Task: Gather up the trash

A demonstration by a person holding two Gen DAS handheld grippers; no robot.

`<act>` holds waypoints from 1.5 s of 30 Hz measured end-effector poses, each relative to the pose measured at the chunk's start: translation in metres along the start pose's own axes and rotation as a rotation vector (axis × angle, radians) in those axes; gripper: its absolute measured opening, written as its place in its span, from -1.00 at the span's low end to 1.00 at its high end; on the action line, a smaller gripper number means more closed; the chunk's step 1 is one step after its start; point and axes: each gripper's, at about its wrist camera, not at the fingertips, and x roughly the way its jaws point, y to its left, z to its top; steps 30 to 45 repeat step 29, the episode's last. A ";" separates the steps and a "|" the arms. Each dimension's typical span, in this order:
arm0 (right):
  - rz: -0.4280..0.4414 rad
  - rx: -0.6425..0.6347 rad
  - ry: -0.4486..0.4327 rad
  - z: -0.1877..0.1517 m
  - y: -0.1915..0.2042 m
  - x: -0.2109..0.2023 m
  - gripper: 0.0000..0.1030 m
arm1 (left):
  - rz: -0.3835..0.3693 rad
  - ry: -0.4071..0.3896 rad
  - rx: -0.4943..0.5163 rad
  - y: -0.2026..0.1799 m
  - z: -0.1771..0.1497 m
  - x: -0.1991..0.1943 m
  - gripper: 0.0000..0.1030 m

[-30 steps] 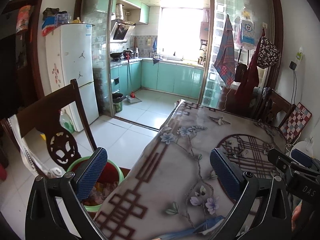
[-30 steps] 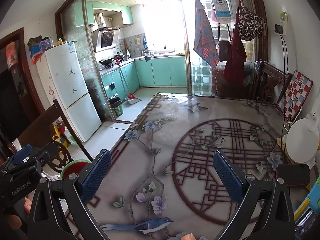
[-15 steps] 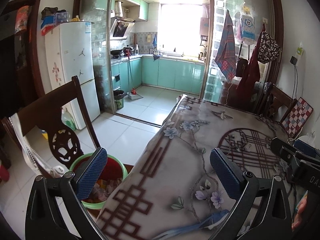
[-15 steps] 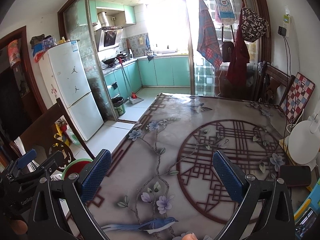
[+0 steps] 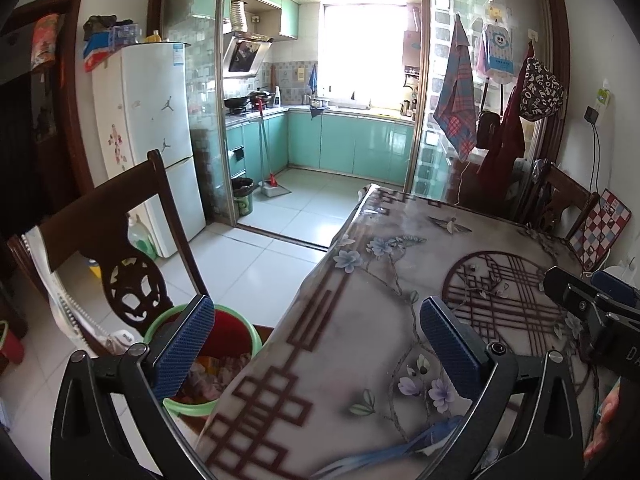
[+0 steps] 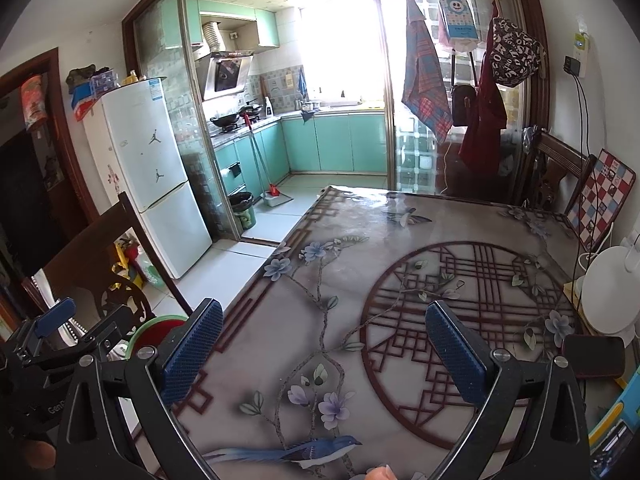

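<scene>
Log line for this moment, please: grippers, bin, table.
left gripper: open, empty | right gripper: open, empty | green-rimmed bin: beside table edge, holds trash | table: no loose trash seen

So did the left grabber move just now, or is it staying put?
Yes. The left gripper has lifted and tipped up a little: the fridge and the green trash bin both sit lower in its view than before.

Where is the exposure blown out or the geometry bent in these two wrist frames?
Left wrist view: the kitchen window is clipped white, and the door frame bows from fisheye distortion. Right wrist view: the same window is overexposed, glare sheens the tablecloth at its far edge, and dark vignetting fills the corners.
</scene>
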 end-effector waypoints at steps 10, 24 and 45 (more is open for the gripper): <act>-0.007 0.003 0.003 -0.001 -0.004 0.001 0.98 | -0.021 0.014 0.016 -0.006 0.000 0.003 1.00; -0.006 0.005 0.006 -0.001 -0.006 0.002 0.98 | -0.035 0.025 0.017 -0.011 0.001 0.004 1.00; -0.006 0.007 0.006 -0.002 -0.006 0.003 0.98 | -0.077 0.021 0.020 -0.016 0.002 -0.001 0.99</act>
